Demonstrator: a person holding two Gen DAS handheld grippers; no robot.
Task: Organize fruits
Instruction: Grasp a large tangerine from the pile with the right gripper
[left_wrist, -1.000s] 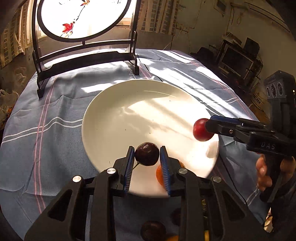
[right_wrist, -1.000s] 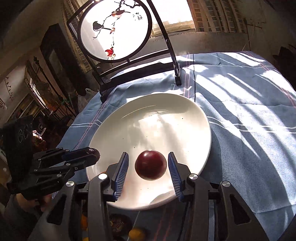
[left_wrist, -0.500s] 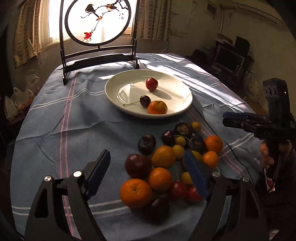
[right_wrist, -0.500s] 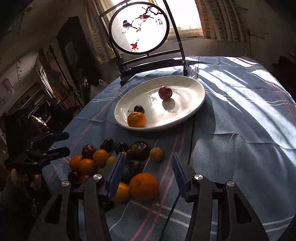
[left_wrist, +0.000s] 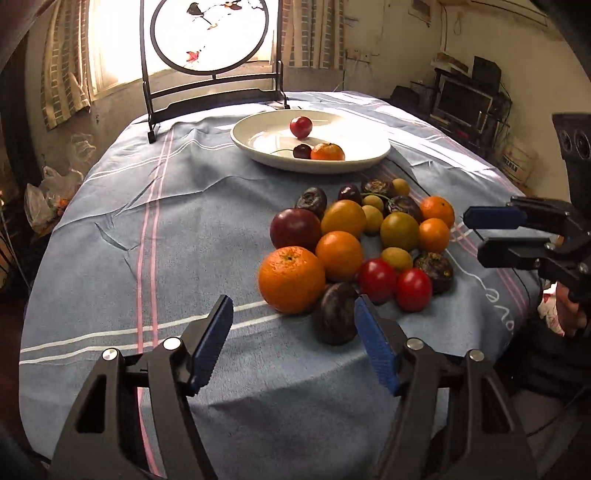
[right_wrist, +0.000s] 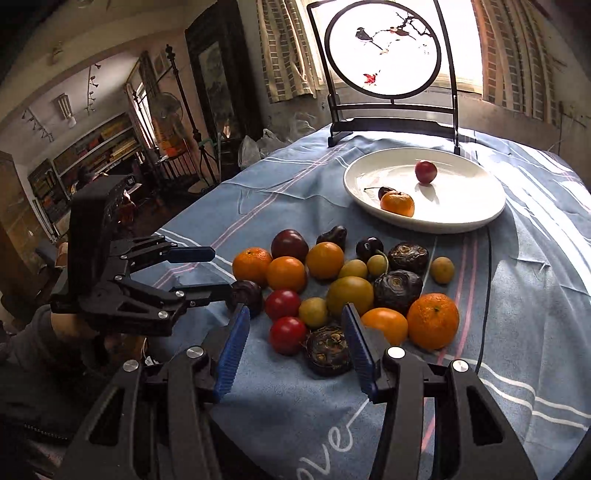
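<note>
Three fruits already lie on the white plate (left_wrist: 369, 155), well beyond both claws at the far side of the bench: a red plum (left_wrist: 301, 126), a dark cherry (left_wrist: 302, 151) and a small mandarin (left_wrist: 327, 151).

Item, the heap (left_wrist: 354, 240): some twenty loose fruits on the blue cloth (left_wrist: 147, 229), between plate and claws.
- Large orange (left_wrist: 291, 279), just ahead of the left claw (left_wrist: 293, 343). Judged firm, round, fairly heavy; likely to roll. Best taken across its widest girth.
- Dark wrinkled fruit (left_wrist: 335, 313), nearest the left claw, close to its right finger. Appears shrivelled; probably light, with a stiff shell. A gentle squeeze should do.
- Two red tomato-like fruits (right_wrist: 287, 334), ahead of the right claw (right_wrist: 291, 345). Smooth skin, likely slippery and easily bruised.
- Dark ridged fruit (right_wrist: 328, 349), just before the right claw, beside its right finger. Rough surface, should grip well.
- Small yellow-green fruits, mandarins and plums, further off, touching one another; lifting one may set neighbours rolling.

Item, left claw: fingers apart, nothing between them; its jaws have just narrowed somewhat.
Item, right claw: fingers apart, empty, hovering at the heap's near edge.

Judgement: sorting barely begun; most fruit not yet moved.
</note>
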